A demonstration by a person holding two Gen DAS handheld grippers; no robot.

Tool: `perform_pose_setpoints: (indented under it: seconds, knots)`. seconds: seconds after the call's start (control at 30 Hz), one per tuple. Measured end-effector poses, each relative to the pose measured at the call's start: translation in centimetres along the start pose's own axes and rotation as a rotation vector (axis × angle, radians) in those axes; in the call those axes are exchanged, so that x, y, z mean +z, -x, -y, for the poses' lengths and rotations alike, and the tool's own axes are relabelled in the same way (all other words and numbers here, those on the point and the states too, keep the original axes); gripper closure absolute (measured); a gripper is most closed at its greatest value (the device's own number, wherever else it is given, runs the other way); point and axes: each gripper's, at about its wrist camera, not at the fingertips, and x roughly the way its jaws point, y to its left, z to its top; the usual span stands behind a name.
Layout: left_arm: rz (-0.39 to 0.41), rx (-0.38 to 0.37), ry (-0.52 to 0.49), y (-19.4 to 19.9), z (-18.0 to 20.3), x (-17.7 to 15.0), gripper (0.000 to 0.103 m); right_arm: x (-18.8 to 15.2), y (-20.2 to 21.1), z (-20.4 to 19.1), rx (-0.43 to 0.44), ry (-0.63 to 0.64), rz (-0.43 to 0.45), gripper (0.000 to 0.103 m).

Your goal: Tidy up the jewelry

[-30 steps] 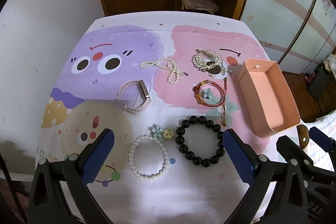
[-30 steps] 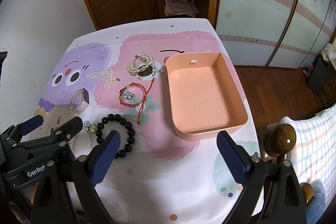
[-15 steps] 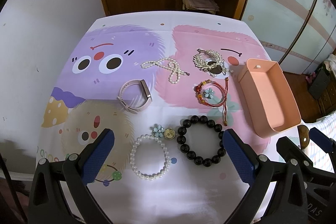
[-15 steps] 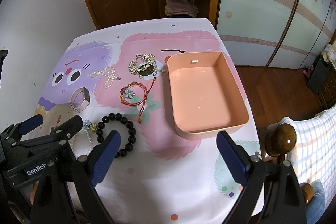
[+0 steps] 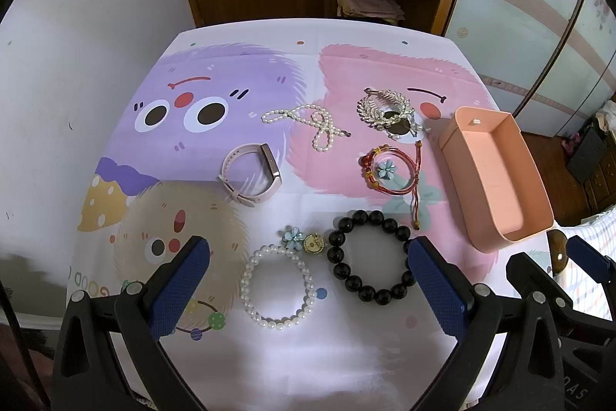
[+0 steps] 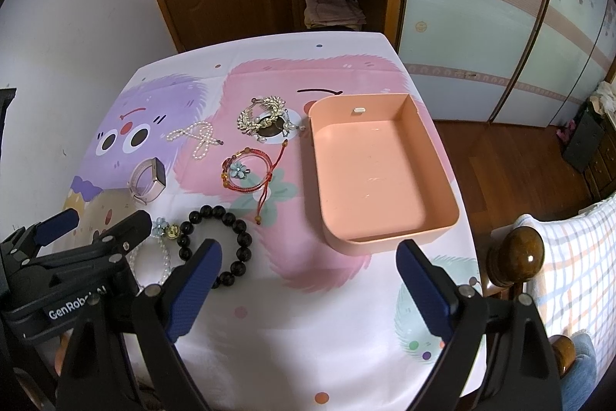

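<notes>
— Hand-held gripper on the left (image 5: 308, 280), spread wide, has crept nearer the white pearl bracelet (image 5: 278, 287); right one (image 6: 308, 280) likewise spread, empty.

— So nothing's moved into the empty pink plastic tray (image 6: 435, 230) yet; sorting hasn't begun.

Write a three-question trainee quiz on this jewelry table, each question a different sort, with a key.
1. True or false: the pink tray already holds a bracelet.
2. Multiple choice: which piece lies nearest the left gripper? A) silver leaf piece B) white pearl bracelet C) pink smartwatch
3. Fill in: the flower charm sits on the ____ cord bracelet.

Key: 1 false, the tray is empty. 2 B, it lies between the open fingers beside the black bead bracelet. 3 red.
</notes>
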Motion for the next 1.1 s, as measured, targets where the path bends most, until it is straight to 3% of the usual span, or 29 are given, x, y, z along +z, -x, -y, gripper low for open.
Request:
perform_pose_setpoints:
  seconds: [0.4,0.7,0.93,1.1]
  knots:
    - [0.004,-0.010,0.004,0.0,-0.3,0.0,0.001,-0.2,-0.1,-0.4,0.001,0.010,0.001,0.010]
    - [0.023,0.013,0.047,0.5,-3.8,0.6,0.001,-0.2,0.1,-1.9,0.017,0.048,-0.001,0.011]
    - [-0.021,0.077,0.085,-0.7,-8.2,0.7,0.001,-0.1,-0.4,-2.7,0.039,0.070,-0.021,0.012]
    - [-0.085,0.077,0.099,-2.2,-10.4,-0.4,0.001,-0.2,-1.3,-3.3,0.065,0.081,-0.062,0.022]
